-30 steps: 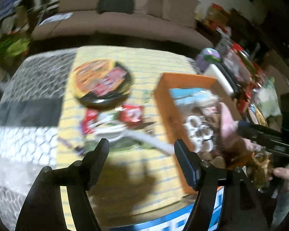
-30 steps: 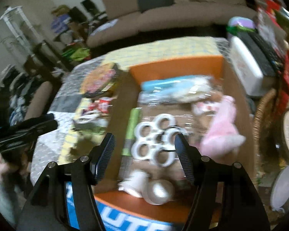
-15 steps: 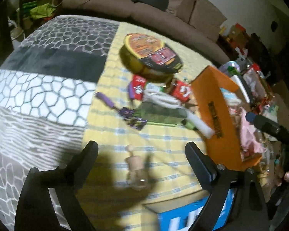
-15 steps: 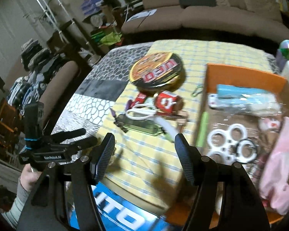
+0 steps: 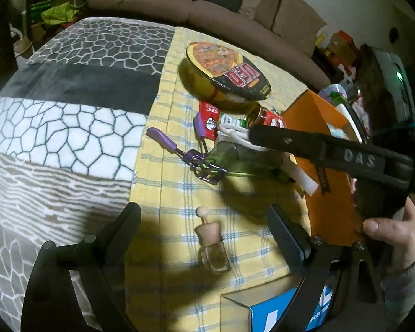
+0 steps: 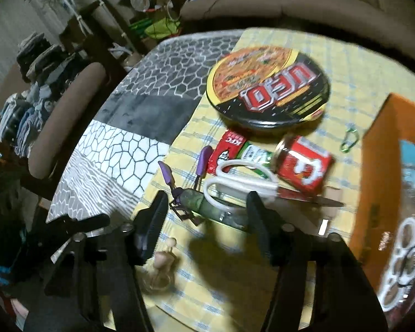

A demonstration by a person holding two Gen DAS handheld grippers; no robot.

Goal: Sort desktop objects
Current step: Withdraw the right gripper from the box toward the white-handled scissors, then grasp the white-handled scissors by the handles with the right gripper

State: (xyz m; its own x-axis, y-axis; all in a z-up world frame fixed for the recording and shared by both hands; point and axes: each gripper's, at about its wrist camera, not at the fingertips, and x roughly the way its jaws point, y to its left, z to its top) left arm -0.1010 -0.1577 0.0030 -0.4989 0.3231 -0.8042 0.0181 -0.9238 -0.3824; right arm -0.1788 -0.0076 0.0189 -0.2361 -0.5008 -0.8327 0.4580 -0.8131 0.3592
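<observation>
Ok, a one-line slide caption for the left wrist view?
Open left tool hovers over a small glass bottle on the yellow checked cloth, cluttered pile and orange box beyond.

The right gripper (image 6: 204,221) hung over the yellow checked cloth (image 6: 262,276), its jaws closing with nothing pressed between them. Just beyond lay white-handled scissors (image 6: 243,182), a purple eyelash curler (image 6: 179,191) and a red packet (image 6: 304,166). The noodle bowl (image 6: 268,88) sat behind; the orange box (image 6: 373,171) stood right.

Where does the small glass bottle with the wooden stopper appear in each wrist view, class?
Left wrist: small glass bottle lies low centre, between the open jaws.
Right wrist: bottle lies lower left, blurred, below the left-hand jaw.
Shared landmark: purple eyelash curler just beyond it.
</observation>
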